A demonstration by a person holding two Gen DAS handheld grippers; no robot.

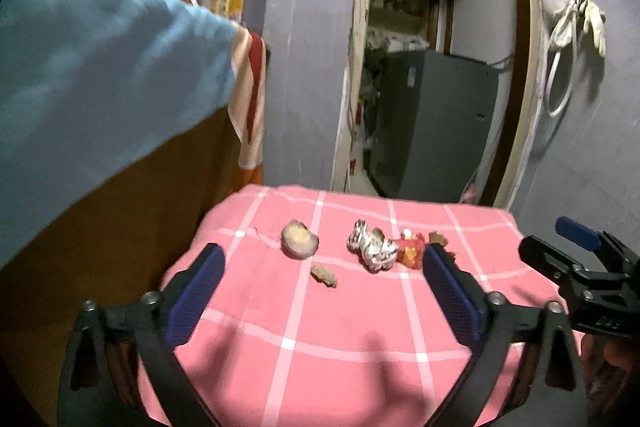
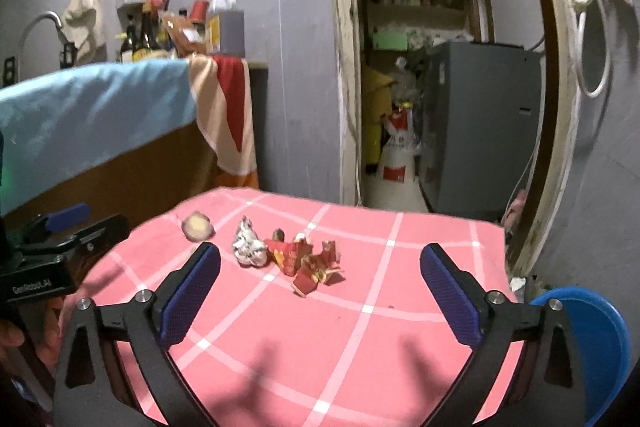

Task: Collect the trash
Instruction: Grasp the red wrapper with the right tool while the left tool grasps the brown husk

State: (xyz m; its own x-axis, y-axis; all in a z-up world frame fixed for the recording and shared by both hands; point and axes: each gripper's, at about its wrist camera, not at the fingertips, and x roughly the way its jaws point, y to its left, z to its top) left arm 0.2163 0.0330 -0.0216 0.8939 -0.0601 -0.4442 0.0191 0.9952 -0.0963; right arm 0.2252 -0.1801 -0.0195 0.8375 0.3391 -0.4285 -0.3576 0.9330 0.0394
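Both claws are spread wide and holding nothing: left claw (image 1: pixel 324 283) and right claw (image 2: pixel 320 281) just hover over the pink checked bench (image 2: pixel 360 347). Trash sits mid-bench ahead of them: crumpled foil (image 1: pixel 374 247), red wrapper scraps (image 2: pixel 312 261), a round peel (image 1: pixel 299 239), a small brown crumb (image 1: pixel 324 275). Blue bowl (image 2: pixel 592 351) off the right edge

The room looks dim to me, with grey walls gone muddy and the doorway beyond darker still. Light falls from above and behind, so soft finger-shaped shadows lie on the pink checked cloth (image 1: pixel 320 327) near the bottom of both views. Everything is slightly smeared. The fisheye bends the door frame (image 2: pixel 560 107) and blackens the corners. I see no glare.
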